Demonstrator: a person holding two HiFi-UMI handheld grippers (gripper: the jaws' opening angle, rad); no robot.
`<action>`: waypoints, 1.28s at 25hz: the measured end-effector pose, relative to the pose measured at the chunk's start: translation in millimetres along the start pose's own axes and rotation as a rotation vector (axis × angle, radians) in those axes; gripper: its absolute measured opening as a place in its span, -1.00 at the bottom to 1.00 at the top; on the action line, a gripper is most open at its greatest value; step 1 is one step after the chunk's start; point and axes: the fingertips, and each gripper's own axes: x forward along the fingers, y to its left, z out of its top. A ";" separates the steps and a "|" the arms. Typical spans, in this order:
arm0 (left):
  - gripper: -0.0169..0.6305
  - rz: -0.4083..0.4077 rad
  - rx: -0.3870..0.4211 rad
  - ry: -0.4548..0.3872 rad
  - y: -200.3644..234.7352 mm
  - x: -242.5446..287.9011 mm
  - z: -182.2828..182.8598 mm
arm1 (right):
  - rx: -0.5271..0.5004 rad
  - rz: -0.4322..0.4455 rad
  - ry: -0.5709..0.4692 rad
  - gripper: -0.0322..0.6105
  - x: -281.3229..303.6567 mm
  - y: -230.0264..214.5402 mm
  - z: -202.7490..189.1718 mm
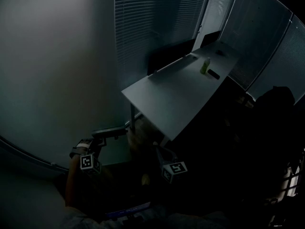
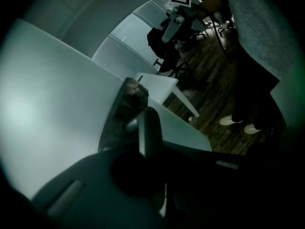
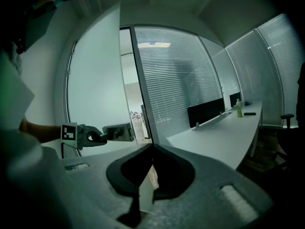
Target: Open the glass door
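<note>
The frosted glass door stands ajar, and a lit corridor shows in the gap beside its edge. My left gripper is shut on the door handle, a flat metal lever. The same lever runs up between the closed jaws in the left gripper view, with the pale door glass on the left. From the head view, the left gripper holds the handle against the grey door. My right gripper hangs free to the right; its tips meet with nothing between them.
A long white desk runs along a glass wall with blinds. It carries a green bottle, a small black object and a dark monitor. A dark office chair stands at the right. The person's pale shoes rest on dark wood flooring.
</note>
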 end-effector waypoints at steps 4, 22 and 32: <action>-0.94 -0.008 0.010 -0.011 -7.0 -9.0 3.5 | 0.012 -0.039 -0.017 -0.89 -15.6 10.7 -6.7; -0.94 -0.023 0.065 -0.059 -41.6 -45.9 23.4 | 0.050 -0.192 -0.083 -0.89 -104.4 48.8 -35.0; -0.94 -0.048 0.085 -0.079 -70.1 -85.2 37.0 | 0.069 -0.259 -0.101 -0.89 -159.1 76.3 -48.1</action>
